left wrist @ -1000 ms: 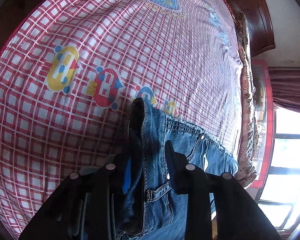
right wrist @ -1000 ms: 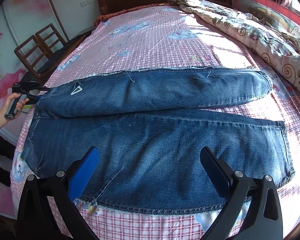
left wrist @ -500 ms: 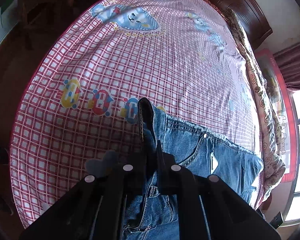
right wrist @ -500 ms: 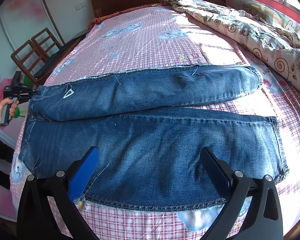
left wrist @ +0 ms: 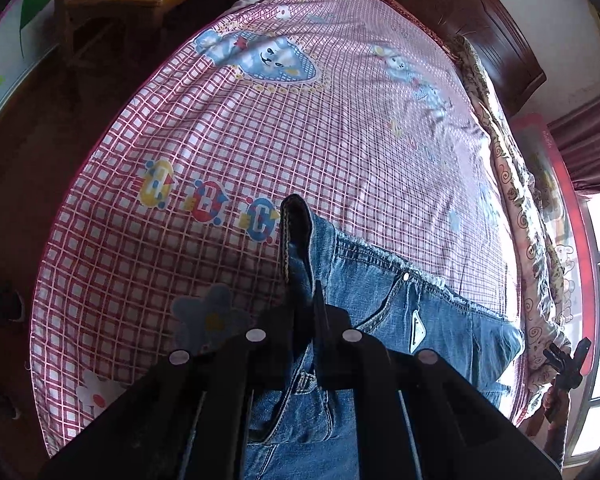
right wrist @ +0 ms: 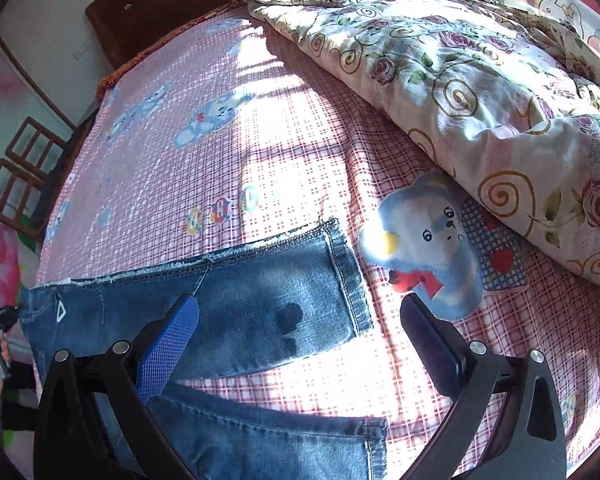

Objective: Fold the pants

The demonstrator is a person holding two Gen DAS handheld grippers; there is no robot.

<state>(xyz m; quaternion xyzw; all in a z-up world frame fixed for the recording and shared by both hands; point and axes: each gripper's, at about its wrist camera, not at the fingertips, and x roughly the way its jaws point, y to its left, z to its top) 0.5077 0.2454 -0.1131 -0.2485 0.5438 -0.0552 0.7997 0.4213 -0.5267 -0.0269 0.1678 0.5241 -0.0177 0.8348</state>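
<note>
Blue jeans (right wrist: 260, 312) lie spread across a bed (left wrist: 340, 140) covered by a pink checked cartoon sheet, a floral quilt (right wrist: 480, 80) along its far edge. The left gripper (left wrist: 314, 304) pinches the waistband; the right gripper (right wrist: 300, 320) hovers, fingers spread, above a leg hem.

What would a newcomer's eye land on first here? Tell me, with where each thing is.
The blue jeans spread on the red-checked bedsheet catch the eye first, their waistband pinched up in the shut left gripper. Next, the open right gripper hangs over the far leg's hem, beside a blue cartoon bear printed on the sheet. A floral quilt is bunched along the bed's right edge.
</note>
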